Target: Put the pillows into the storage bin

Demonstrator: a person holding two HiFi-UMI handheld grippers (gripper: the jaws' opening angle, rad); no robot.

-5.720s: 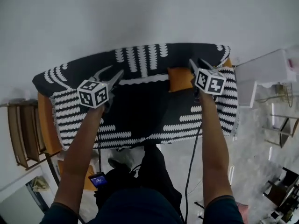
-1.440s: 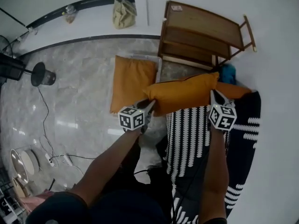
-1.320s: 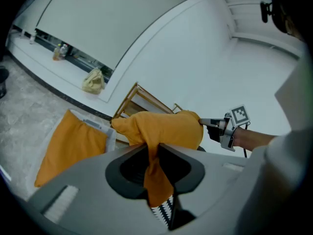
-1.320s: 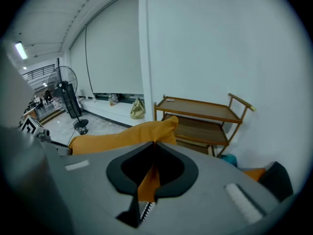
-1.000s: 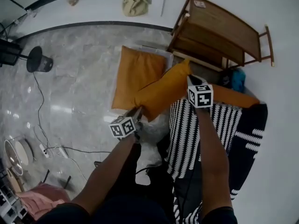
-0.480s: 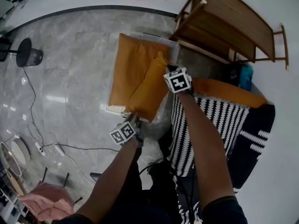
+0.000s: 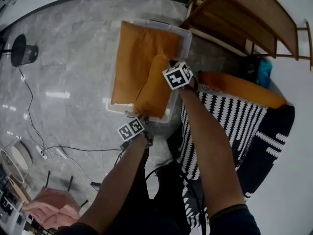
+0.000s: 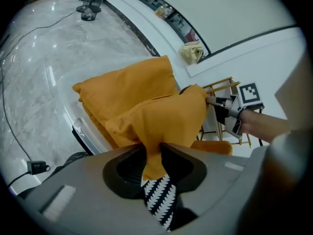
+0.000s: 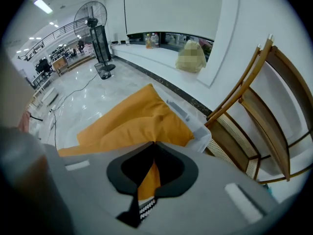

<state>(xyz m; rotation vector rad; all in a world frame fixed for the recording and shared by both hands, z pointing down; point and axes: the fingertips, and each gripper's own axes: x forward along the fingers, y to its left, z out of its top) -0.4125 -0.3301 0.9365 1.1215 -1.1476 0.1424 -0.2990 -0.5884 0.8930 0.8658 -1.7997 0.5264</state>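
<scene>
A clear storage bin (image 7: 185,35) stands on the marble floor with one orange pillow (image 7: 131,58) lying in it. A second orange pillow (image 7: 154,88) rests on top of the first, along the bin's right side. My left gripper (image 7: 141,117) grips its near corner; fabric (image 8: 151,151) fills the gap between the jaws, which have just been opening. My right gripper (image 7: 170,65) is shut on the far corner (image 9: 155,131). The right gripper (image 8: 209,101) also shows in the left gripper view. A third orange pillow (image 7: 242,87) lies on the sofa.
The sofa with a black-and-white cover (image 7: 230,131) is at the right, close to the bin. A wooden rack (image 7: 244,18) stands behind the bin. A floor fan (image 7: 22,50) and cables (image 7: 39,131) are at the left.
Both grippers have come down with the second pillow, from above the sofa's edge into the bin. It now lies on the first pillow instead of hanging in the air.
</scene>
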